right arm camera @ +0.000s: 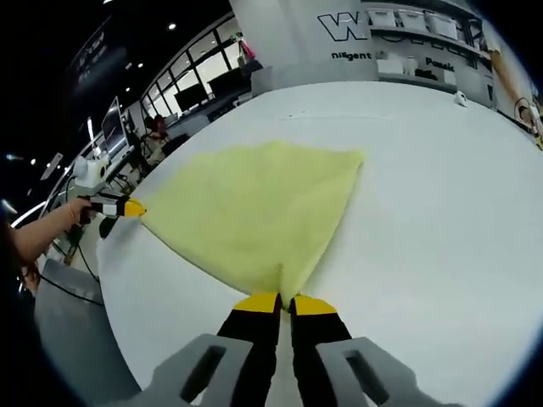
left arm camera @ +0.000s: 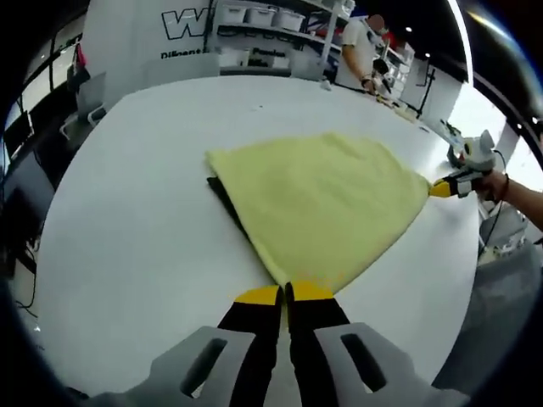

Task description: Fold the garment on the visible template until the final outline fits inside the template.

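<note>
Two tongs, left [left arm camera: 284, 293] and right [right arm camera: 283, 301], are each pinched on a corner of the yellow garment [left arm camera: 327, 199], which lies spread on the white worktop [left arm camera: 136, 220] over a dark template [left arm camera: 222, 193]. To fold well, I judge both corners should lift and travel together, landing the edge square inside the template without dragging the cloth off it.

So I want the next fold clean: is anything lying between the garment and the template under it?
Nothing visible. The yellow garment lies spread over the dark template, whose edge peeks out beside it, on a white table. Both hand-held grippers, left and right, pinch its corners.
</note>
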